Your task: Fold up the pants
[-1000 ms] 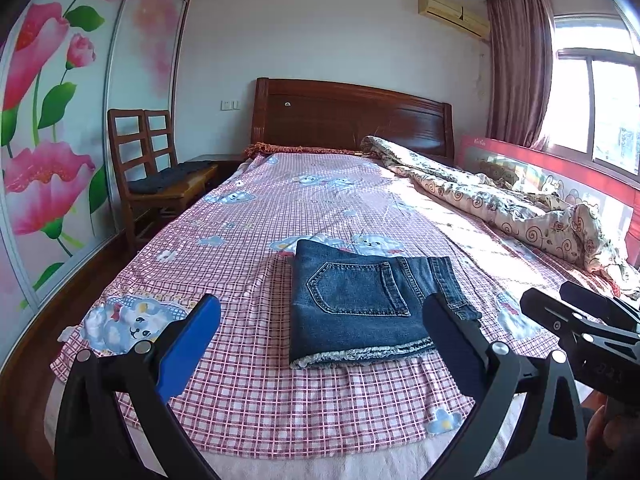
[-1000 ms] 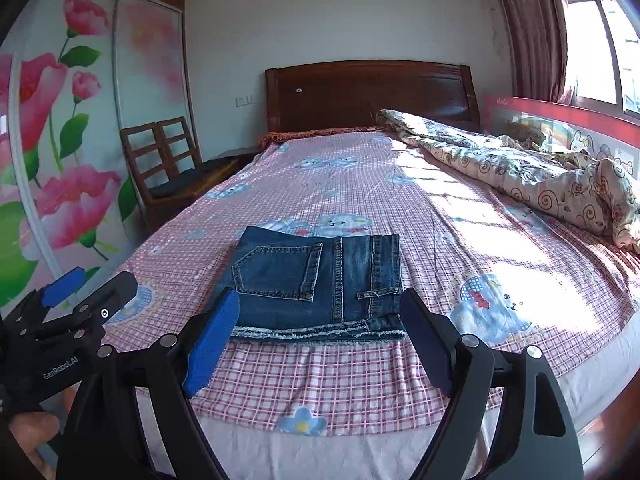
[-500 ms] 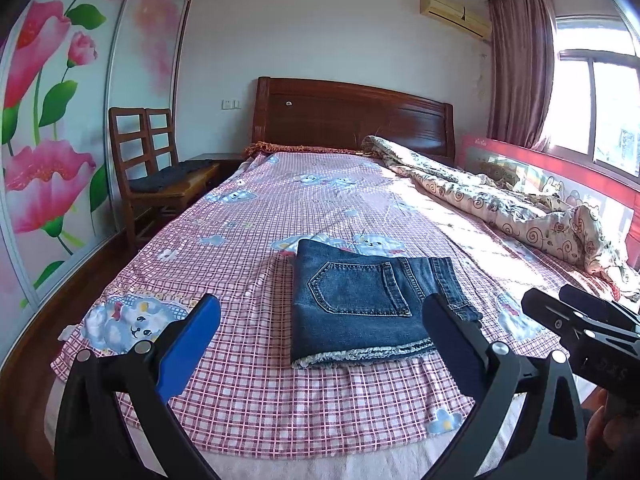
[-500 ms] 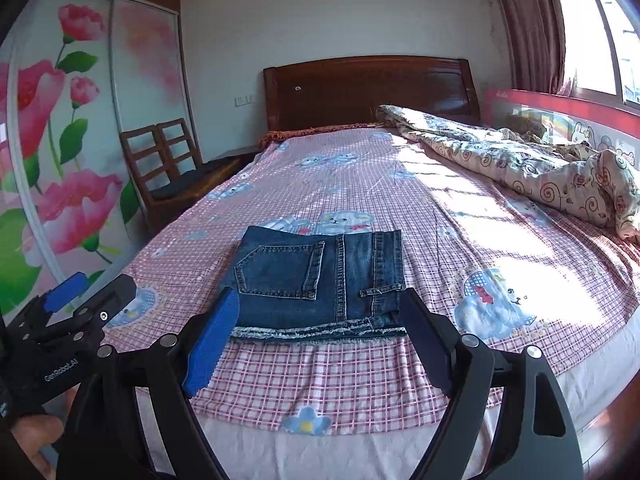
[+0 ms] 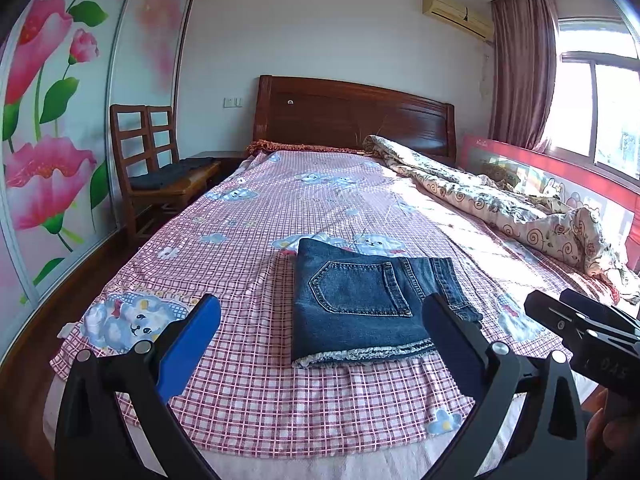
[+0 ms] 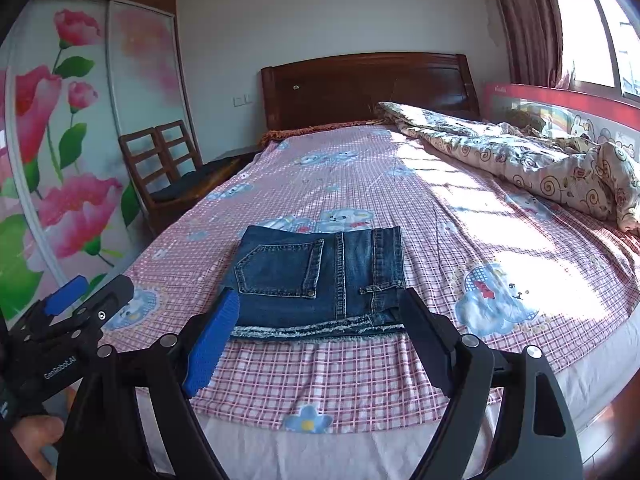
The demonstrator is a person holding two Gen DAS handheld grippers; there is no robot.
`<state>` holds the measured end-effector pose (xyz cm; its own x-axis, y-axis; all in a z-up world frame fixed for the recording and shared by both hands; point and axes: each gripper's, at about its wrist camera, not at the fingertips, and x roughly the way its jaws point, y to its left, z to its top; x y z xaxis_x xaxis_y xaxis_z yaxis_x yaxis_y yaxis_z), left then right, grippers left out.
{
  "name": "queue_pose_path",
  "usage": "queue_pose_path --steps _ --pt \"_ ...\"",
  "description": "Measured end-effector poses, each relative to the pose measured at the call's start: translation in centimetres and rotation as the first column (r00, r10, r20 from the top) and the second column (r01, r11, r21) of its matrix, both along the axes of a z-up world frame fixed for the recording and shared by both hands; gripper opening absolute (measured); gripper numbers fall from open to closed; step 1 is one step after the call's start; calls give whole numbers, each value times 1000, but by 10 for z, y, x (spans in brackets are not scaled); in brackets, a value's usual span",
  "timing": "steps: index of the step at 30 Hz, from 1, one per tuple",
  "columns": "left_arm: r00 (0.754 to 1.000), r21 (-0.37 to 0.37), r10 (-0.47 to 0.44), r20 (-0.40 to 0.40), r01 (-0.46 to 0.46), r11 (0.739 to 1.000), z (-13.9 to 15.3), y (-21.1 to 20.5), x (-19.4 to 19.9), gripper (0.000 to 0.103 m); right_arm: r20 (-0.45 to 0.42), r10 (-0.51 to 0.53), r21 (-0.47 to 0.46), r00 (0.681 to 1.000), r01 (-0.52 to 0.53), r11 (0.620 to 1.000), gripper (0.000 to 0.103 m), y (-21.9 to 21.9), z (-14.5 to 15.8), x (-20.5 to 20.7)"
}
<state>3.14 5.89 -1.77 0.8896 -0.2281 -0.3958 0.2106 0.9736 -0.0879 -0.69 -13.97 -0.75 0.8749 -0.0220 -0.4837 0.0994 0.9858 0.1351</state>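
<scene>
Denim pants [image 5: 368, 304] [image 6: 320, 280], dark blue, folded into a compact rectangle, lie flat near the foot of the bed, roughly centred across its width. Back pocket faces up; frayed pale hem edge runs along the near side. Beneath them, a pink-and-white checked bedsheet [image 5: 256, 396] [image 6: 360, 376] printed with blue cartoon animals and flowers.

Left gripper [image 5: 320, 348]: black frame, one blue-padded finger, one dark finger, spread wide with nothing between them; held above the foot of the bed, clear of the denim. Right gripper [image 6: 316, 340]: same build, fingers likewise wide apart and empty, framing the near hem in its own view but not touching it. Each gripper shows at the edge of the other's view, side by side; part of a hand [image 6: 34, 436] grips the left one.

Further out: crumpled cream quilt with swirl and floral print [image 5: 520, 208] [image 6: 540, 160] along the window side of the bed. Dark wooden headboard [image 5: 352, 120] [image 6: 368, 84] at the far end. Wooden chair with dark cushion [image 5: 160, 164] [image 6: 168, 168] beside the bed, near a wardrobe with pink flower panels [image 5: 44, 120] [image 6: 72, 152]. Mauve curtain [image 5: 520, 68] [image 6: 524, 20] by a bright window.
</scene>
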Motion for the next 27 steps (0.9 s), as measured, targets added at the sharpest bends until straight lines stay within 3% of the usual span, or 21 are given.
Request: queue_pose_path --steps 27 --pt "1000 -2 20 -9 -20 1000 -1 3 2 101 -11 5 12 1000 -5 1000 82 0 -3 0"
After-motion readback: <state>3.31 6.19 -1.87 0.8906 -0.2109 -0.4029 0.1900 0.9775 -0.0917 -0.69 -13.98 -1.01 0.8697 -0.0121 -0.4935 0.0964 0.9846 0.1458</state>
